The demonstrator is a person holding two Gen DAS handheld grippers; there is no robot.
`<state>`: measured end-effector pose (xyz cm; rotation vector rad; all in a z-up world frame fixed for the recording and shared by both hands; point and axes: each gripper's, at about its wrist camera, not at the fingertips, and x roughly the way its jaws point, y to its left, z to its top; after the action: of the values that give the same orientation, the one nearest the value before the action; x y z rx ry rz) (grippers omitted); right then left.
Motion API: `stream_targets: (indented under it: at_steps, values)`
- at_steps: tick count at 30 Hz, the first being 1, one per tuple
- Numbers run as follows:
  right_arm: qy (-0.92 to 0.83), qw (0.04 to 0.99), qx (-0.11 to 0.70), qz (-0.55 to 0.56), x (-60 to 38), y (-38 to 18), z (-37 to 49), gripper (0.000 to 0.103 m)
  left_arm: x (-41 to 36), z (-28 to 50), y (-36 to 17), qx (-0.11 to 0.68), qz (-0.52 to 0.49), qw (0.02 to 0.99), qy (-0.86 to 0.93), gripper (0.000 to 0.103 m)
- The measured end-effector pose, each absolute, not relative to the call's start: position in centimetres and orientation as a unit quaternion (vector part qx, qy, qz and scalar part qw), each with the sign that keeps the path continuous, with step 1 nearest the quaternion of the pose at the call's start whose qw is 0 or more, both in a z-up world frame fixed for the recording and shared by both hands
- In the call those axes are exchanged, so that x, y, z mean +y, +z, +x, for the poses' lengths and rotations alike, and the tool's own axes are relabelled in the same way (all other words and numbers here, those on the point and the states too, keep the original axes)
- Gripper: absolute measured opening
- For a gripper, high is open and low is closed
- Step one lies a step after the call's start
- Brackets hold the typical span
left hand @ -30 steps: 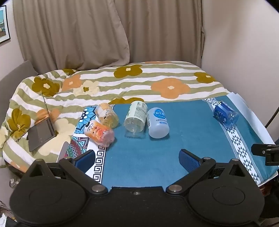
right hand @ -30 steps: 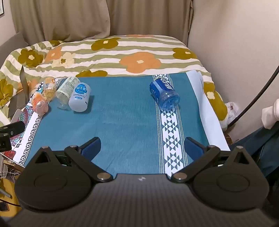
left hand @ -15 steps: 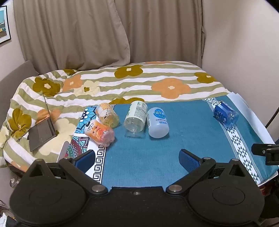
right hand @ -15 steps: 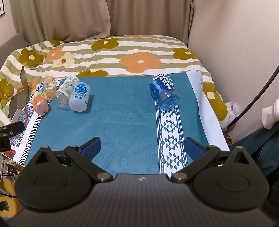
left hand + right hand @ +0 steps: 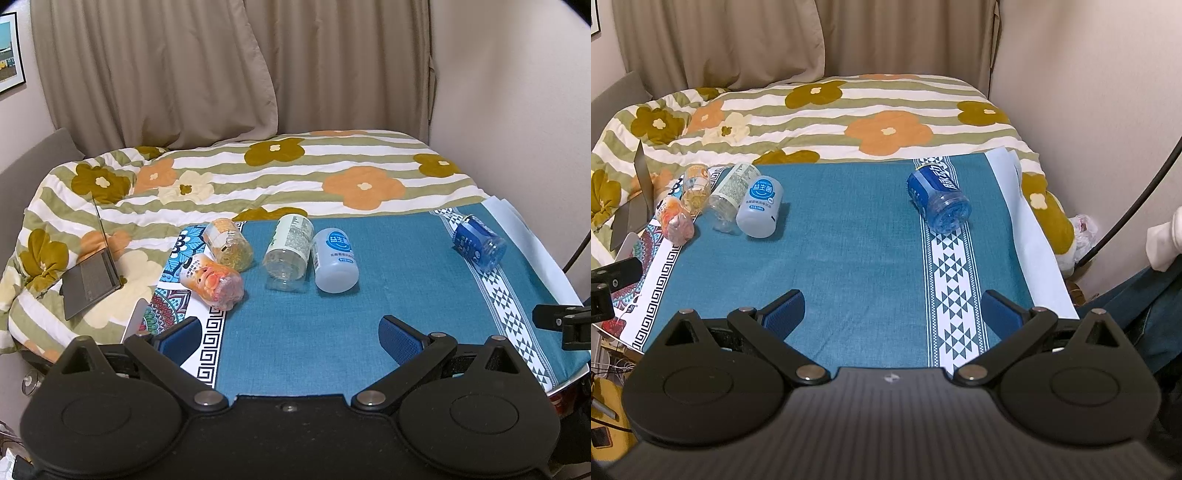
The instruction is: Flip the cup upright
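Several cut bottle cups lie on their sides on a teal cloth [image 5: 314,332]. At the left lie an orange printed cup [image 5: 212,280], a yellowish clear cup [image 5: 229,243], a clear cup with a green-white label [image 5: 288,251] and a white cup with a blue label [image 5: 334,260]. A blue cup [image 5: 938,199] lies alone on the white patterned stripe at the right; it also shows in the left wrist view [image 5: 478,245]. My left gripper [image 5: 290,339] is open and empty, near the cloth's front edge. My right gripper [image 5: 892,314] is open and empty, well short of the blue cup.
A flowered striped quilt [image 5: 295,177] covers the bed behind the cloth. A grey laptop [image 5: 90,280] lies on the quilt at the left. A wall [image 5: 1089,110] and a black cable [image 5: 1126,214] stand at the right. Curtains hang behind.
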<state>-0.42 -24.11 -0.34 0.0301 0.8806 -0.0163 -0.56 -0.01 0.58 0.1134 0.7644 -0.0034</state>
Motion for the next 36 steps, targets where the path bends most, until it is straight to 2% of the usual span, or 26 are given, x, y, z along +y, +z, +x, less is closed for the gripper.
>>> stream_targets:
  at_steps: [36]
  values:
    - [-0.001, 0.903, 0.429, 0.018, -23.88, -0.72, 0.44, 0.103, -0.29, -0.13, 0.58, 0.368, 0.053, 0.928, 0.002, 0.103]
